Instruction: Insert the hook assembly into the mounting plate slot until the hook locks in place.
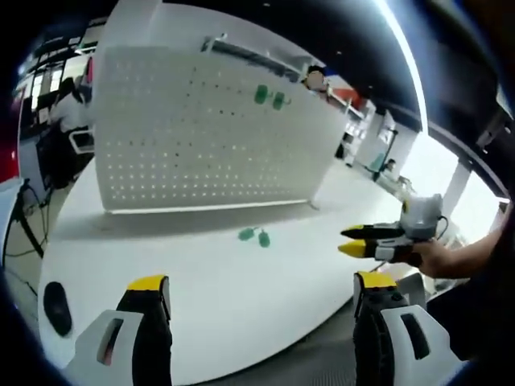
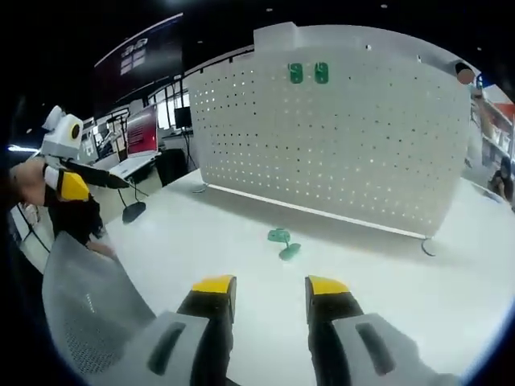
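A white pegboard [image 1: 201, 137] [image 2: 346, 145] stands upright on the white table [image 1: 121, 241] [image 2: 451, 281]. Two green hooks [image 1: 269, 97] [image 2: 309, 74] hang side by side near its top. Two more green hooks [image 1: 254, 236] [image 2: 284, 243] lie loose on the table in front of the board. My left gripper [image 1: 261, 288] is wide open and holds nothing, short of the loose hooks. My right gripper [image 2: 269, 288] has its jaws partly apart with nothing between them, also short of the hooks. In the left gripper view the right gripper [image 1: 352, 241] comes in from the right, held by a hand.
A black mouse [image 1: 56, 307] lies near the table's left edge. A grey mesh chair back [image 2: 88, 314] stands low at the left. Desks and a red screen [image 2: 142, 129] fill the room behind. The left gripper [image 2: 72, 186] shows at the far left.
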A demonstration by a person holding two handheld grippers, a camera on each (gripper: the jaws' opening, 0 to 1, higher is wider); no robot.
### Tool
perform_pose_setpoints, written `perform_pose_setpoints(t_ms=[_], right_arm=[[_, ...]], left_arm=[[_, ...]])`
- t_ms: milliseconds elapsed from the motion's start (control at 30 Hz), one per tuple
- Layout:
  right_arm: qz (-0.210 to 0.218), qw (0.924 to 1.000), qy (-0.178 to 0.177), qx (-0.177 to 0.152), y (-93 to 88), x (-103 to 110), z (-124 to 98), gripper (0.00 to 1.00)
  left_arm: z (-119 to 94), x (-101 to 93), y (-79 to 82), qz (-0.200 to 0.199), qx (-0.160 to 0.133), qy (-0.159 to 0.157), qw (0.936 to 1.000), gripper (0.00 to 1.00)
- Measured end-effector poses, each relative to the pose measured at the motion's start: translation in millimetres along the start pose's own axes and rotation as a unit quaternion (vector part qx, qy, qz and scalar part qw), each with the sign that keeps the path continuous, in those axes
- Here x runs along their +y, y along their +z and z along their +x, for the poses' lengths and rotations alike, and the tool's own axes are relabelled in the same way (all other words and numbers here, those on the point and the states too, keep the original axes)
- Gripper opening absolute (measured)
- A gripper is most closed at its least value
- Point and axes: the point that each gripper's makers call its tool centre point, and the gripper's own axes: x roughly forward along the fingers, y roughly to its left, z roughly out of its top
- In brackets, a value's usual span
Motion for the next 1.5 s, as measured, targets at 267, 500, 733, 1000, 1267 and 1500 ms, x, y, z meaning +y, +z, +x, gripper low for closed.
perform_pose_setpoints(t_ms=[267,500,733,1000,1267,1500], right_arm=[[-0.013,0.9997,0.022,0.007,-4.7,3.5,9.4,0.32],[-0.034,0.9974,0.059,0.02,-3.8,8.4,31.5,0.28],[-0.037,0.9963,0.07,0.035,-4.9,-4.9,69.2,0.26],[-0.031,0.9951,0.078,0.053,-0.3,-14.7,104.1,0.25],[-0.049,0.9932,0.079,0.07,2.1,-21.9,133.7,0.24],[-0.056,0.9918,0.082,0.08,3.6,-29.5,158.6,0.22]], left_arm=[[5.4,1.6,-13.8,-0.003,0.025,-0.002,0.9997,0.95],[6.2,4.7,-19.9,-0.012,0.032,0.0,0.9994,0.95],[5.8,14.2,-19.1,-0.016,0.031,0.009,0.9993,0.95],[8.0,19.0,-23.8,-0.023,0.042,0.009,0.9988,0.93],[7.6,25.9,-23.2,-0.028,0.041,0.011,0.9987,0.93],[6.9,33.8,-25.5,-0.042,0.04,0.014,0.9982,0.92]])
